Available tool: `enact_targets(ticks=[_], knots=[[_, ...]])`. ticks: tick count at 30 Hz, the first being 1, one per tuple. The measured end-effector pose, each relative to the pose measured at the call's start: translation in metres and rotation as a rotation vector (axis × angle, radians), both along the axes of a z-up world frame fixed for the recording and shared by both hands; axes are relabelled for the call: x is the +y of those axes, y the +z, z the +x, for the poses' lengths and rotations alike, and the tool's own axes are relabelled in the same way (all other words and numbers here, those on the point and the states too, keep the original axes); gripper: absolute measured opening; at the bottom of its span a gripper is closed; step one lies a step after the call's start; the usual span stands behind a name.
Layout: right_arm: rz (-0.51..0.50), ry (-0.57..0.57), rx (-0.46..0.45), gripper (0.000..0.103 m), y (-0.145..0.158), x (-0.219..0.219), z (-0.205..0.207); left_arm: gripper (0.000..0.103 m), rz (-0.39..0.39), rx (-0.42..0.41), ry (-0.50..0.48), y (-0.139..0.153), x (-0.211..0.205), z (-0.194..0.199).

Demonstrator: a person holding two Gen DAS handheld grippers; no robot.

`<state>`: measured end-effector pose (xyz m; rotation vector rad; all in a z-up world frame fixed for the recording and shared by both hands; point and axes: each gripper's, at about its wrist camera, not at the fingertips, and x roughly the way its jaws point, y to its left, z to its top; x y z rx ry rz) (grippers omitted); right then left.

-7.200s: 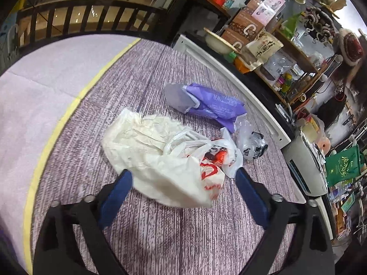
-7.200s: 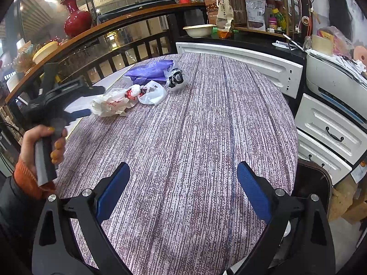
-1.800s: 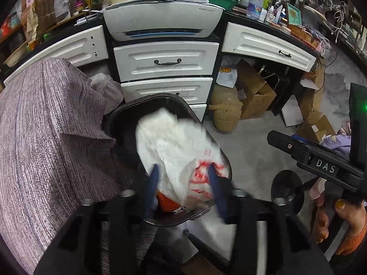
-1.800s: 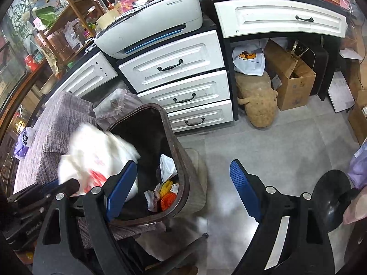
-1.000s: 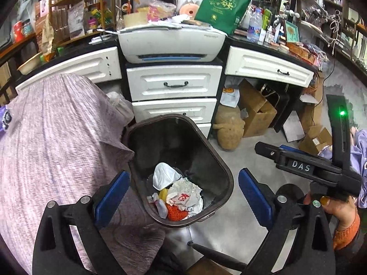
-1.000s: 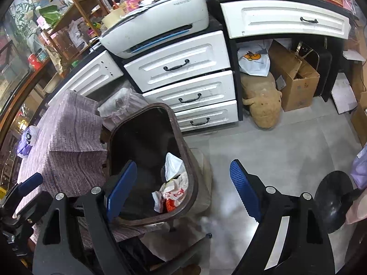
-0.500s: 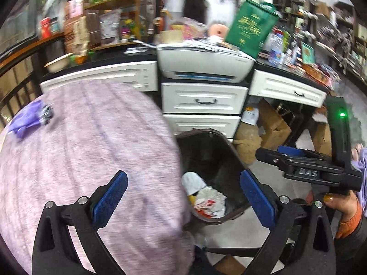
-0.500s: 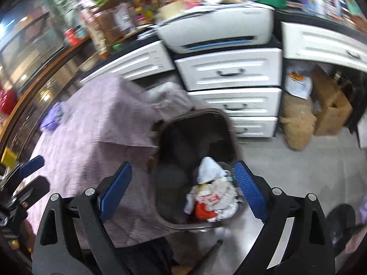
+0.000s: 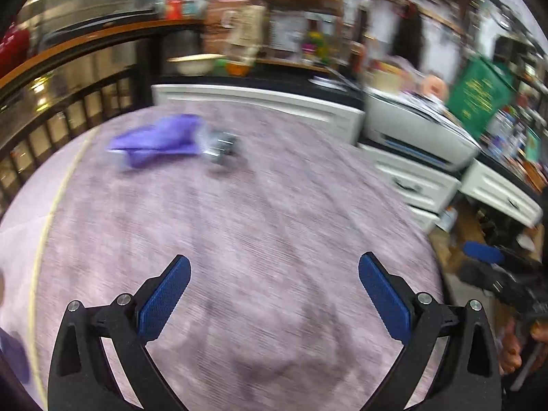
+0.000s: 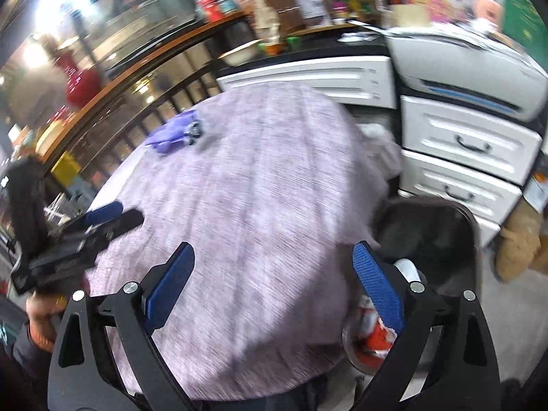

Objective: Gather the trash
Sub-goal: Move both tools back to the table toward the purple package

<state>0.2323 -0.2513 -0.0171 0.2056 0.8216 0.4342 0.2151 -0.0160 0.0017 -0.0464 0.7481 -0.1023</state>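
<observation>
Purple bag [image 9: 157, 138] far across worktop [image 9: 257, 239], long axis crosswise; left gripper [image 9: 274, 294] nearer, spread, empty; right gripper [image 10: 272, 281] spread, empty.

Left gripper [image 9: 274, 294] is tilted downward, blue fingers [image 9: 164, 299] spread wide, nothing between them. Right gripper [image 10: 272, 282] is also angled down, fingers [image 10: 376, 287] wide apart and empty. A hand [image 10: 41, 318] grips the left handle.
</observation>
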Motion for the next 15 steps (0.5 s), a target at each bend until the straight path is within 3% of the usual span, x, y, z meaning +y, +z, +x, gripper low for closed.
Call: enact_targets(ticks=[4, 7, 12, 15], knots=[[-0.032, 0.087, -0.013, 0.092, 0.01, 0.039, 0.021, 0.097, 0.042, 0.018, 0.084, 0.005, 0.046, 0.042], [-0.053, 0.135, -0.017, 0.092, 0.013, 0.06, 0.036, 0.097, 0.148, 0.027, 0.093, 0.007, 0.066, 0.076], [-0.081, 0.207, -0.01, 0.092, 0.016, 0.095, 0.068, 0.097, 0.436, 0.024, -0.016, 0.004, 0.079, 0.123], [-0.099, 0.234, -0.012, 0.092, 0.016, 0.11, 0.089, 0.097, 0.526, 0.053, -0.112, -0.003, 0.085, 0.14]])
